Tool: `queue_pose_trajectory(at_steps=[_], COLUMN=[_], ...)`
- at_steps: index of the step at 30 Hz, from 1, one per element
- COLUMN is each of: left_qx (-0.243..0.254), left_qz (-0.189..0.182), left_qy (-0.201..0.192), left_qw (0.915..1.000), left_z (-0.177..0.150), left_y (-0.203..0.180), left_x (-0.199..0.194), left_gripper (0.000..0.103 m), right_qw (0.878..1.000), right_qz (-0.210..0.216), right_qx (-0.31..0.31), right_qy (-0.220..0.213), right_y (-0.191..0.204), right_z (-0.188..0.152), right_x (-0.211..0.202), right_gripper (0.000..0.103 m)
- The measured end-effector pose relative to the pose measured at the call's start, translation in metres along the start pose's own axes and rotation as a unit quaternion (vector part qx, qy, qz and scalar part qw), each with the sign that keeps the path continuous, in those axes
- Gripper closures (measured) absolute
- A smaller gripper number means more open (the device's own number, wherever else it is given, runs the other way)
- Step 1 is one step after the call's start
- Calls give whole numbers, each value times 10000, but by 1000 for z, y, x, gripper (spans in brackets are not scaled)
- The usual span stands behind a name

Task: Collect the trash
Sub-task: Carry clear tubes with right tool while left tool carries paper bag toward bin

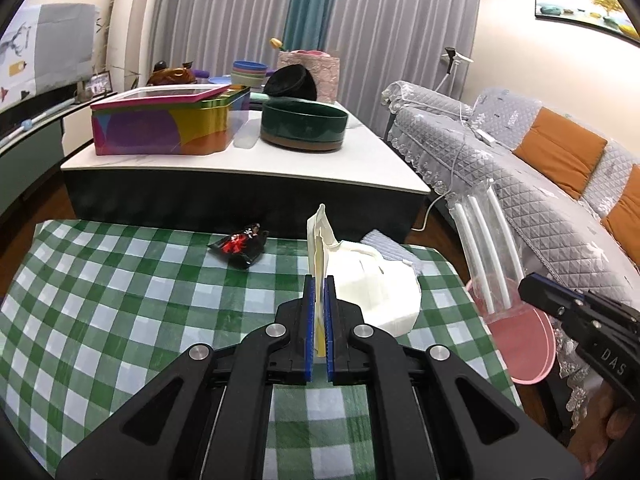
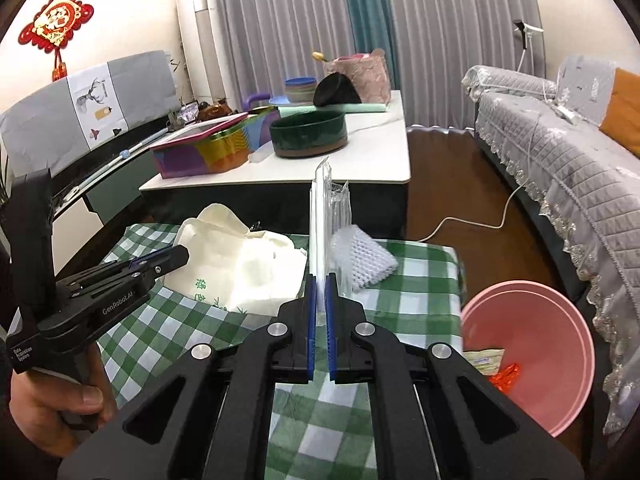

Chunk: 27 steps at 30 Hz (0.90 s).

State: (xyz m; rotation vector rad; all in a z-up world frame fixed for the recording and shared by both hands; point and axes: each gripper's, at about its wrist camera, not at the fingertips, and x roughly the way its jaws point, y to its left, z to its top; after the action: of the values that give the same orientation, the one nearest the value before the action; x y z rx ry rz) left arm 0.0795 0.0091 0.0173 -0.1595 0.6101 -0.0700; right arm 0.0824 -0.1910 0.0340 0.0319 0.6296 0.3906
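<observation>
We pinch a soft cream cloth bag [image 1: 372,280] tight in our left gripper [image 1: 319,280] above the green checked tablecloth [image 1: 120,300]. Our right gripper [image 2: 319,280] squeezes a clear plastic straw packet [image 2: 330,216] near the pink round bin [image 2: 560,320].

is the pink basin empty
No, the pink basin beside the checked table already holds a pale printed packet and an orange-red wrapper.

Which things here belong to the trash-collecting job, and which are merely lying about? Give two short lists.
Job:
left gripper shut on the cream paper bag
right gripper shut on the clear straw packet
black snack wrapper
white foam net
pink bin

Lying about:
colourful tin
green bowl
sofa
</observation>
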Motion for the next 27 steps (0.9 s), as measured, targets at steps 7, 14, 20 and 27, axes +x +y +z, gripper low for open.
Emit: queue_pose_trajectory(at_steps=[7,14,20,27], left_qx=[89,215,314,405], left_qz=[-134,-256,-329,-430], left_qy=[-24,-65,-72,-51], left_qw=[9999,9994,9989,9982], left_z=[-5,-6,-8,-9], left_y=[-15,-31,-42,-54], left_x=[-9,-17,-21,-17], left_gripper=[99,99,99,99], right_qw=[9998,9993,9987,9970], right_qz=[-159,-315,-415,-616], right_qx=[23,75,117,265], right_qy=[-117,-202,-275,-384], right_y=[-12,-27,-36,-58], right_z=[-5,-10,-12,-9], right_x=[-27,-48,-62,-74], right_gripper=[98,98,98,98])
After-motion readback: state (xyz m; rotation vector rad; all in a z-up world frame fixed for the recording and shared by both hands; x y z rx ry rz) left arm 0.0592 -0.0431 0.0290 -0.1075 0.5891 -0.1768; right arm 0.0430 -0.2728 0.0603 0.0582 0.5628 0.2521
